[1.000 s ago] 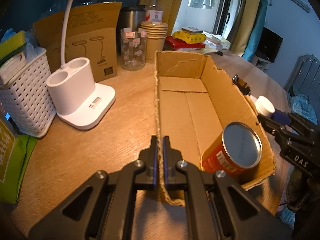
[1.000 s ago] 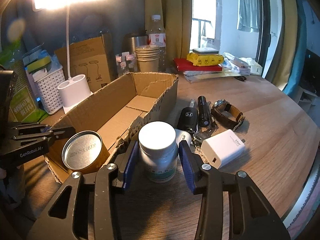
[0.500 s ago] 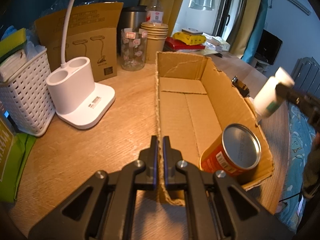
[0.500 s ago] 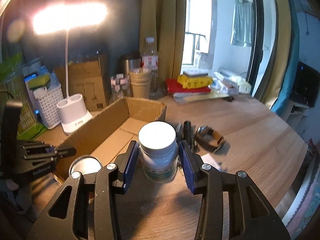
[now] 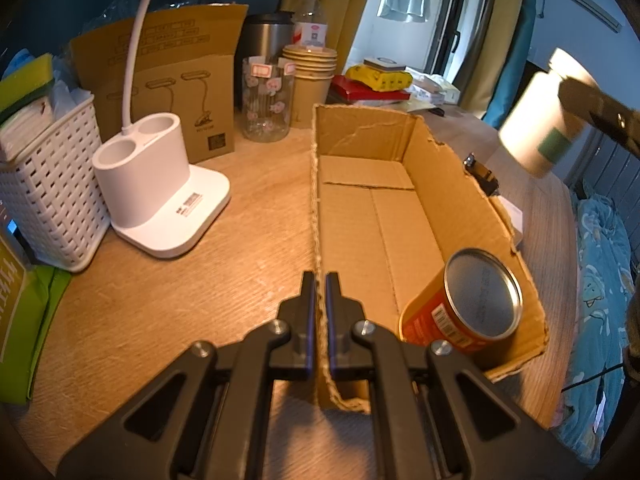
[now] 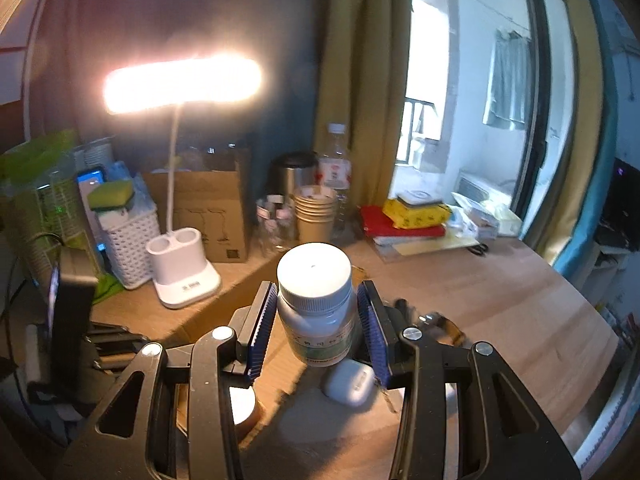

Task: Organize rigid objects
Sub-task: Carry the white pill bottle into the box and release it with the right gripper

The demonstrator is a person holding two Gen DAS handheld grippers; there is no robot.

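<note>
Holding a white pill bottle (image 6: 316, 304) in the right gripper (image 6: 317, 328), both blue-ribbed pads pressing against its sides just under the ribbed white cap; bottle standing upright between the fingers, rounded plastic body, a green-banded label with small print low on the front. Showing in the left wrist view as a blurred white shape with a green patch (image 5: 540, 120), up in the air to the right of the cardboard box (image 5: 452, 184) and above its right wall.

Pinching the near left wall of the cardboard box with the left gripper (image 5: 318, 328), fingers drawn almost together with the torn cardboard edge between them. Lying inside the box at the near right corner: an orange can (image 5: 464, 312), tipped on its side, its grey metal end facing up and toward the camera. Rest of the box floor showing bare cardboard.

Sitting on the wooden worktop (image 6: 500, 300) below the lifted bottle: a small white earbud case (image 6: 348, 384), and further back a watch with a brown strap (image 6: 440, 322), partly hidden behind the right finger and blurred.

Differing from a second ago: bottle then standing on the worktop beside the box with the gripper closing around it; now lifted well clear, the right wrist view looking higher across the room, with the lit desk lamp (image 6: 182, 84) near its centre. Left gripper, box and can keeping the same places as before.
</note>
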